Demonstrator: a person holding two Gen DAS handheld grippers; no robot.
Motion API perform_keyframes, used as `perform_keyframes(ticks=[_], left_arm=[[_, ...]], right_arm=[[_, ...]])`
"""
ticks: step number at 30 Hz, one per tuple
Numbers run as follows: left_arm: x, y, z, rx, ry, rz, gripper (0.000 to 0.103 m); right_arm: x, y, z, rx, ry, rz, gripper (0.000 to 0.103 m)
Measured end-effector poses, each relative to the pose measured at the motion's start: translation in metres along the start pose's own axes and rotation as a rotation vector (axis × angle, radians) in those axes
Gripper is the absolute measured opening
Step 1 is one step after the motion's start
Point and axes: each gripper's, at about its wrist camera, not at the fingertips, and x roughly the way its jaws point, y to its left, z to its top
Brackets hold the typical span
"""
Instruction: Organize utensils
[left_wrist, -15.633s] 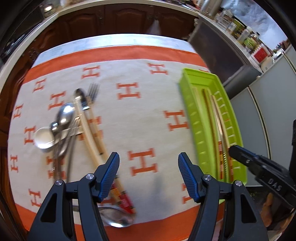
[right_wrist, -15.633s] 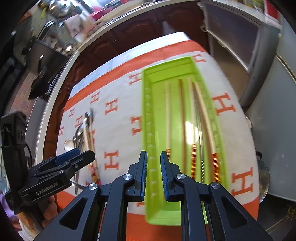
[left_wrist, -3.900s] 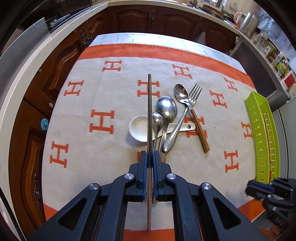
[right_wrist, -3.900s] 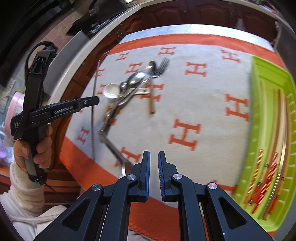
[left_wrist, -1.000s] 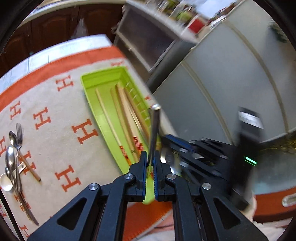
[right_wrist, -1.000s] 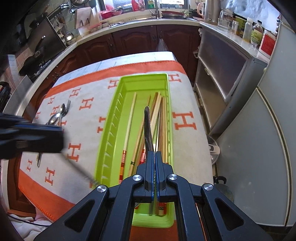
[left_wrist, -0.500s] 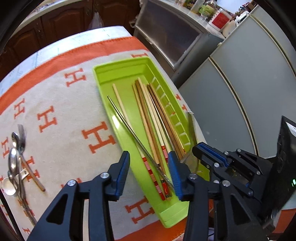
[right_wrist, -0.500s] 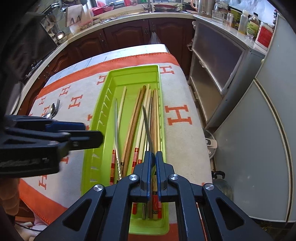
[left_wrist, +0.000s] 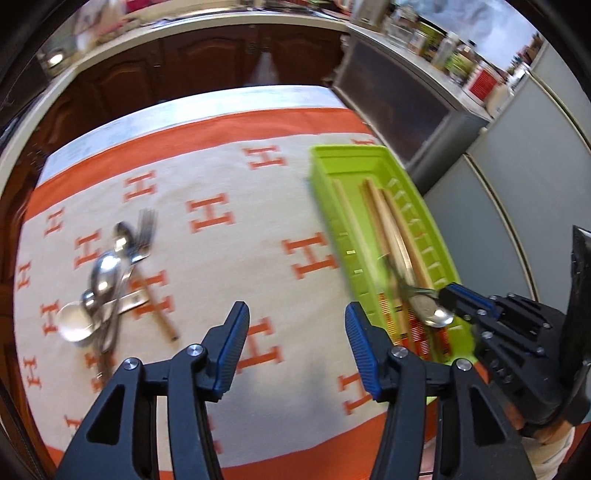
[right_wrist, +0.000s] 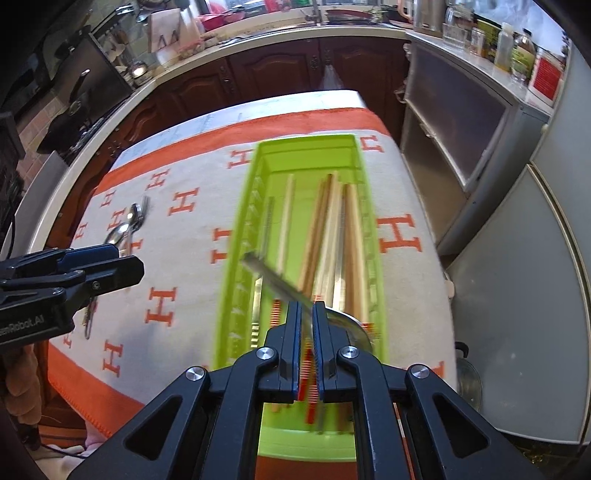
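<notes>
My left gripper (left_wrist: 295, 343) hangs over the H-patterned cloth, left of the green tray (left_wrist: 325, 206); its jaws are opening with nothing between them. It shows at the left edge of the right wrist view (right_wrist: 127, 262). My right gripper (right_wrist: 306, 314) is over the tray's (right_wrist: 236, 258) near end, shut on a metal spoon (right_wrist: 273, 280) whose handle slants up-left. The spoon's bowl (left_wrist: 434, 314) shows beside that gripper (left_wrist: 448, 295). Wooden chopsticks (right_wrist: 325, 229) and a metal chopstick (right_wrist: 269, 221) lie lengthwise in the tray. A pile of spoons and a fork (left_wrist: 107, 280) lies on the cloth at left.
The tray stands close to the table's right edge, with grey cabinets (right_wrist: 517, 240) beyond. Dark wooden cupboards (right_wrist: 277, 74) run along the back. A metal pot (right_wrist: 469, 376) stands on the floor at the right. A hand (right_wrist: 18, 387) holds the left gripper.
The left gripper opened, left the metal chopstick in the tray and swung left over the cloth. The spoon in the right gripper has tilted over to the left.
</notes>
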Motion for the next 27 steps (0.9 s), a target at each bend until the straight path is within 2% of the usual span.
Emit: perform_keyframes(ticks=[7,13,21,27], left_arm=[[-0.031,0.055,-0.028,-0.071,-0.077,0.104,0.057],[-0.05,0.108,-0.049,-0.145,-0.133,0.205,0.058],[-0.053,0.178,-0.075,-0.243,-0.128,0.311,0.064],[-0.044,0.211,-0.091,-0.299,-0.093,0.313,0.064]], right_arm=[[-0.008,0.04,0.001,-0.054,0.007,0.042,0.007],[-0.002,0.087,0.002,-0.126,0.066,0.088,0.007],[0.021,0.164,0.023,-0.261,0.136,0.106,0.008],[0.055,0.221,0.054,-0.311,0.215,0.178,0.008]])
